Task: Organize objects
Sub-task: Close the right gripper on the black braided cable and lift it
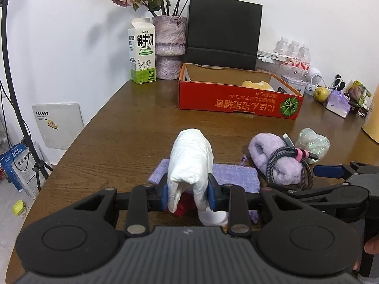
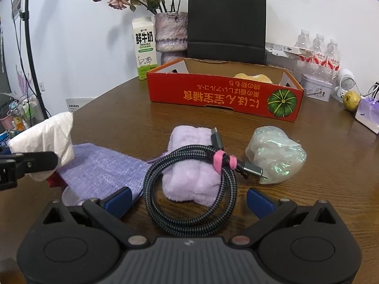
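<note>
My left gripper is shut on a folded white paper packet, held above a flat lilac knitted pouch; the same white packet shows at the left of the right wrist view. My right gripper stands open, its blue pads on either side of a coiled braided cable with a pink tie, which lies partly on a rolled lilac towel. A shiny iridescent wrapped lump sits to the right of the towel. The red cardboard box stands behind, with something yellow inside.
On the brown wooden table, along the wall, stand a milk carton, a vase of dried roses, a black paper bag, water bottles, a tin and a green apple. A lamp stand rises left.
</note>
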